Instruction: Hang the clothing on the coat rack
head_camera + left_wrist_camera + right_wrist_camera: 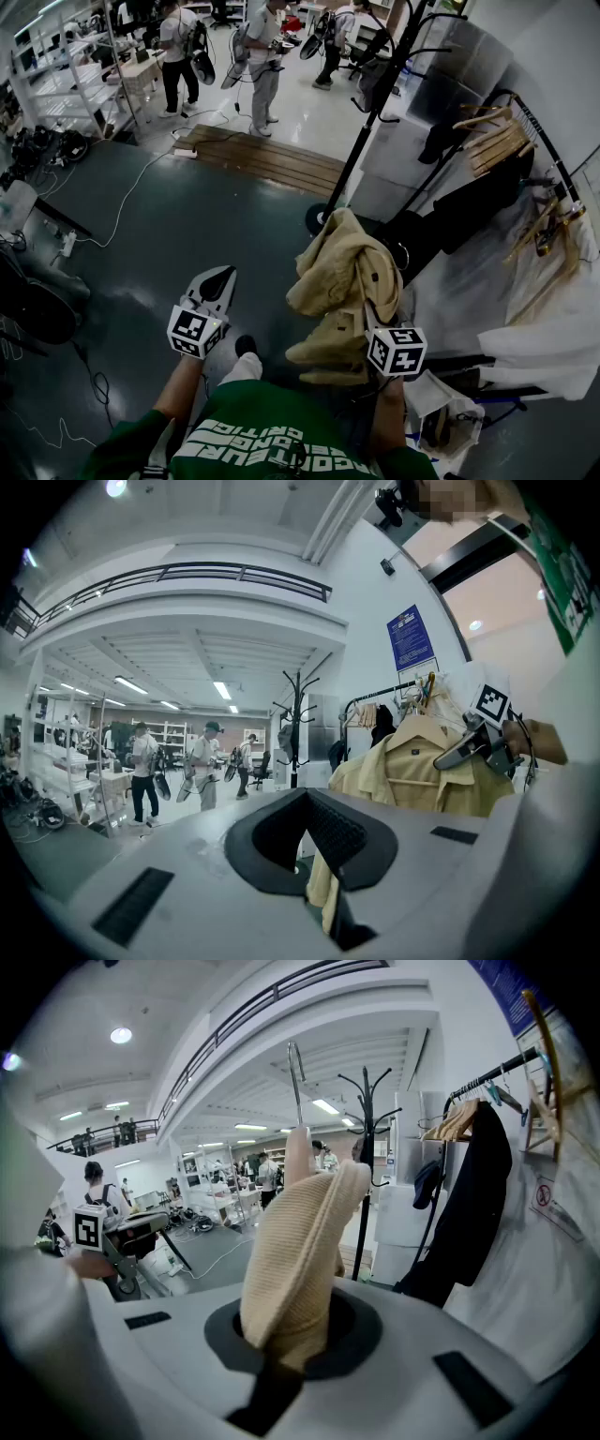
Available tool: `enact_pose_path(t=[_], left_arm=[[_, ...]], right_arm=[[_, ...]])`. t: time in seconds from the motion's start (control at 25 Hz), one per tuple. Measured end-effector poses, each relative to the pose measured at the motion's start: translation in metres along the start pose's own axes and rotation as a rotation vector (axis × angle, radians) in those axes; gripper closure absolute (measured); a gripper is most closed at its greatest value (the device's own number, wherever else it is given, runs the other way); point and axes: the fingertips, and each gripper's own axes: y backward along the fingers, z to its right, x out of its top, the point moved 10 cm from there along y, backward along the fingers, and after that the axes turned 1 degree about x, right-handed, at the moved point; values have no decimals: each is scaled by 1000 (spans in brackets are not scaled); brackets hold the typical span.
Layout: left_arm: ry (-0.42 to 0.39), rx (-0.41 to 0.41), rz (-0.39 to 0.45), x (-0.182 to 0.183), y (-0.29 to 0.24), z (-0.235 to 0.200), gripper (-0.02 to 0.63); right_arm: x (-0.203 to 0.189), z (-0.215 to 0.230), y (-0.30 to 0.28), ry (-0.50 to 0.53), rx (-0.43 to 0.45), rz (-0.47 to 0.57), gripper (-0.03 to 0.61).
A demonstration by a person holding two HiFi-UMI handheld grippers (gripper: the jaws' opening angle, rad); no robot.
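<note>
Both arms reach forward, side by side. The left hand-held gripper (221, 277) points ahead with its jaws pressed together and nothing in them. The right hand-held gripper (281, 1354) has its jaws squeezed on the tan shirt (342, 267).

Dark floor (187, 234) bears a wooden pallet (272, 159) and white cable (139, 180).

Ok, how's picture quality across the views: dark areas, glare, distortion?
Head view: dim overall, the dark floor loses detail, the beige shirt is readable. Left gripper view: heavy fisheye bending, black corners, ceiling lights blown out. Right gripper view: same bending, the shirt close up, blocking the centre.
</note>
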Motion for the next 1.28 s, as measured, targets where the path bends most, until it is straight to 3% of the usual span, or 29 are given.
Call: enact_pose_path(t=[0.6, 1.28], left_arm=[[1, -4, -5, 0, -35, -72, 611], [-20, -68, -3, 15, -95, -169, 611]], right_arm=[[50, -12, -65, -3, -26, -1, 555], [114, -32, -140, -30, -84, 15, 555]])
